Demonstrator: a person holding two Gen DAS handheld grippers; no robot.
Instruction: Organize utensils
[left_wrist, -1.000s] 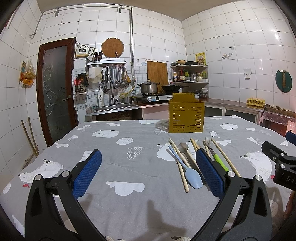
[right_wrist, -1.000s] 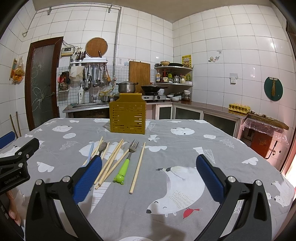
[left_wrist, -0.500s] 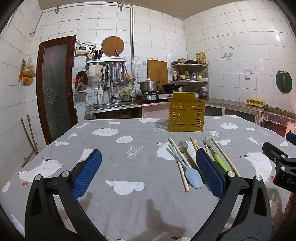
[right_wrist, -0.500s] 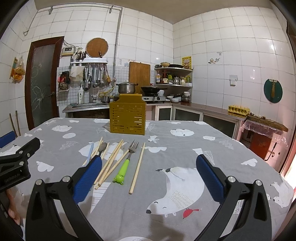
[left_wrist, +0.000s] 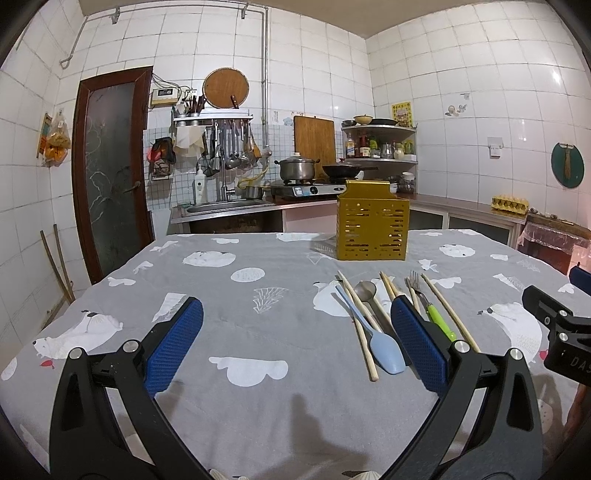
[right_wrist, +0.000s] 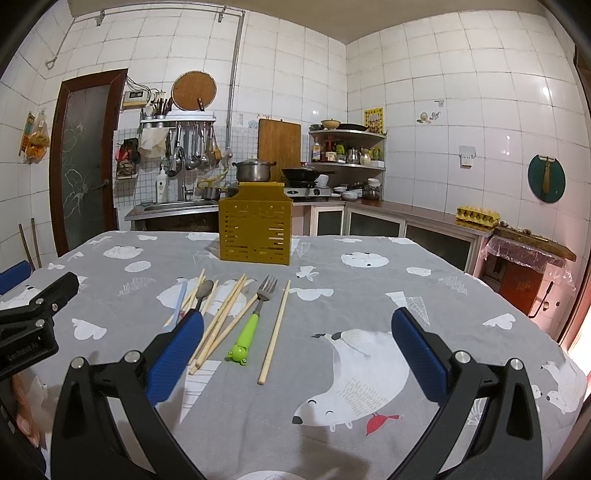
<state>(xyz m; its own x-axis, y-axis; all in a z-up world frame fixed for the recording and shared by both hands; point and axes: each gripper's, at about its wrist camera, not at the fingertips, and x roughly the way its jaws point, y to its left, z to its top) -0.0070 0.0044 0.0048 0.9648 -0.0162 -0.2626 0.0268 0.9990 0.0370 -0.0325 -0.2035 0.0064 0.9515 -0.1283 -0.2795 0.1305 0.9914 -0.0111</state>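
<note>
Both grippers hover above the near edge of the surface (right_wrist: 461, 280), jaws spread wide and holding nothing; no utensil has been collected, so the task appears not yet begun.

The left gripper (left_wrist: 295, 343) has bare patterned cloth between its jaws. The utensils lie just outside and behind its right jaw: a pale blue spoon (left_wrist: 382, 350), a metal spoon (left_wrist: 365, 291) and loose chopsticks (left_wrist: 356, 325).

The right gripper (right_wrist: 297, 350) has the green-handled fork (right_wrist: 255, 321) and a single chopstick (right_wrist: 275, 328) between its jaws, nearer the left one. It appears the better placed for a first pick.

The yellow slotted holder (right_wrist: 255, 232) stands upright well beyond the jaws, past the utensils, presumably the destination.

Obstructions: none between utensils and holder. The chopsticks overlap the spoons, so clean single picks may be awkward. The grippers sit near each other, and each shows at the edge of the other's view.
</note>
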